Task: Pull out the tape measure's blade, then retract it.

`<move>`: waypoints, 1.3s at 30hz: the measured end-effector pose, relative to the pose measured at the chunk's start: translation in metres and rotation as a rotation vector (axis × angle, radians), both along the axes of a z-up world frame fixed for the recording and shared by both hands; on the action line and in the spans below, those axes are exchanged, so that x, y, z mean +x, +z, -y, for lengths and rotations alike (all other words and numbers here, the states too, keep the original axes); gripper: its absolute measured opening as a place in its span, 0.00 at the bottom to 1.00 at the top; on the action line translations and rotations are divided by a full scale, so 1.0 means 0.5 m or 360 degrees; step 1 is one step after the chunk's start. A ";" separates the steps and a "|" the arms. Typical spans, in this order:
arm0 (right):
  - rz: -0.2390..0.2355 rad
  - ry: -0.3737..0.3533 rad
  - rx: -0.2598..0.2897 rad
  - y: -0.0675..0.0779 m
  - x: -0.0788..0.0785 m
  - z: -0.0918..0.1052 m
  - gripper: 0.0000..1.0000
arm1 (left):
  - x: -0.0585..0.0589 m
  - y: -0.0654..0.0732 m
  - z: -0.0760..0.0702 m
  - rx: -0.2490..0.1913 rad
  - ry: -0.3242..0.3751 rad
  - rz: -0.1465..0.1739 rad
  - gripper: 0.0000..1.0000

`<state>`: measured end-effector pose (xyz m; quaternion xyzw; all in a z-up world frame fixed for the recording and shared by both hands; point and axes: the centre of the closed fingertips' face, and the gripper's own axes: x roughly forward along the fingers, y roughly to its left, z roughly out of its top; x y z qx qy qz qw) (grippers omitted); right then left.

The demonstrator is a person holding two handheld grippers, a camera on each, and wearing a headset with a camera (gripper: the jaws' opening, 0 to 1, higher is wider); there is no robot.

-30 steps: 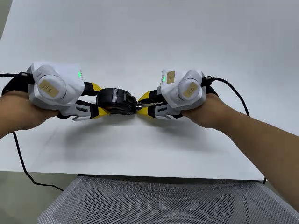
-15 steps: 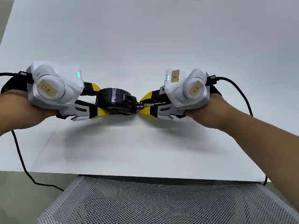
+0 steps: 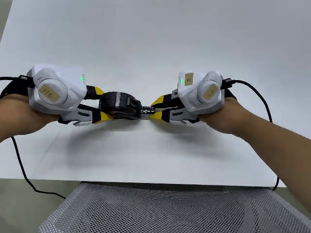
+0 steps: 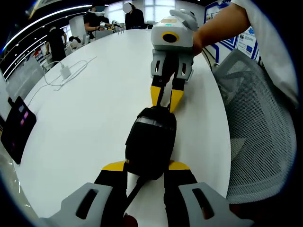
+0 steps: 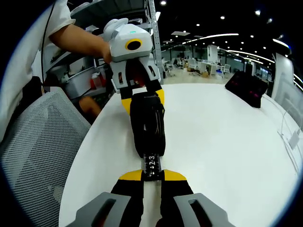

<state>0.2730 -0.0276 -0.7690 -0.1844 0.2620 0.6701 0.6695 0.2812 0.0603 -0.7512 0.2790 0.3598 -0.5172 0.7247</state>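
Since a second ago the right gripper (image 3: 156, 109) has drawn away toward 3 o'clock. A short stretch of blade (image 3: 147, 111) now shows between it and the black tape measure (image 3: 120, 105). In the right gripper view the blade reads 2 and 3. The right gripper's jaws pinch the blade's end. The left gripper (image 3: 103, 104) is clamped around the tape measure, over the white table (image 3: 170, 43).

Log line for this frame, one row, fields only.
left gripper: shut on black plastic tape measure case | right gripper: shut on pale numbered blade | extension: short stretch out
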 end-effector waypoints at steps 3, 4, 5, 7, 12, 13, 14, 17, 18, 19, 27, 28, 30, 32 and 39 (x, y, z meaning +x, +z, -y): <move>0.0001 -0.0004 -0.0005 0.000 0.001 0.011 0.09 | 0.000 0.000 0.000 0.0004 0.0000 0.0001 0.24; 0.0001 -0.0004 -0.0007 0.000 0.001 0.014 0.09 | 0.000 -0.001 0.000 0.0004 0.0000 0.0002 0.24; 0.0000 -0.0006 -0.0009 -0.001 0.002 0.017 0.09 | 0.000 0.000 0.000 0.0003 0.0000 0.0002 0.24; 0.0002 -0.0011 -0.0012 -0.001 0.003 0.024 0.09 | 0.000 0.000 0.000 0.0002 0.0000 0.0004 0.24; 0.0019 -0.0015 -0.0025 0.000 0.002 0.039 0.09 | 0.000 0.001 0.001 0.0001 0.0001 0.0004 0.24; 0.0017 -0.0018 -0.0026 0.001 0.002 0.041 0.09 | 0.000 0.001 0.001 0.0001 0.0001 0.0004 0.24; 0.0017 -0.0021 -0.0027 0.002 0.002 0.044 0.09 | 0.000 0.001 0.001 0.0001 0.0000 0.0004 0.24; 0.0024 -0.0030 -0.0033 0.003 0.002 0.055 0.09 | 0.000 0.001 0.001 0.0001 0.0001 0.0003 0.24; 0.0025 -0.0031 -0.0035 0.004 0.002 0.058 0.09 | 0.000 0.001 0.001 0.0001 0.0001 0.0003 0.24; 0.0023 -0.0032 -0.0036 0.004 0.002 0.060 0.09 | 0.000 0.001 0.001 0.0001 0.0001 0.0003 0.24; 0.0038 -0.0049 -0.0058 0.005 0.003 0.088 0.09 | 0.000 0.002 0.002 0.0002 0.0000 0.0004 0.24; 0.0038 -0.0051 -0.0060 0.005 0.004 0.091 0.09 | 0.000 0.002 0.002 0.0002 0.0000 0.0005 0.24; 0.0039 -0.0053 -0.0063 0.006 0.005 0.097 0.09 | 0.000 0.002 0.002 0.0002 0.0001 0.0005 0.24; 0.0042 -0.0053 -0.0069 0.007 0.004 0.101 0.09 | -0.001 0.002 0.002 0.0001 0.0003 0.0005 0.24; 0.0048 -0.0059 -0.0082 0.008 0.006 0.117 0.09 | 0.000 0.001 0.002 0.0000 0.0006 0.0004 0.24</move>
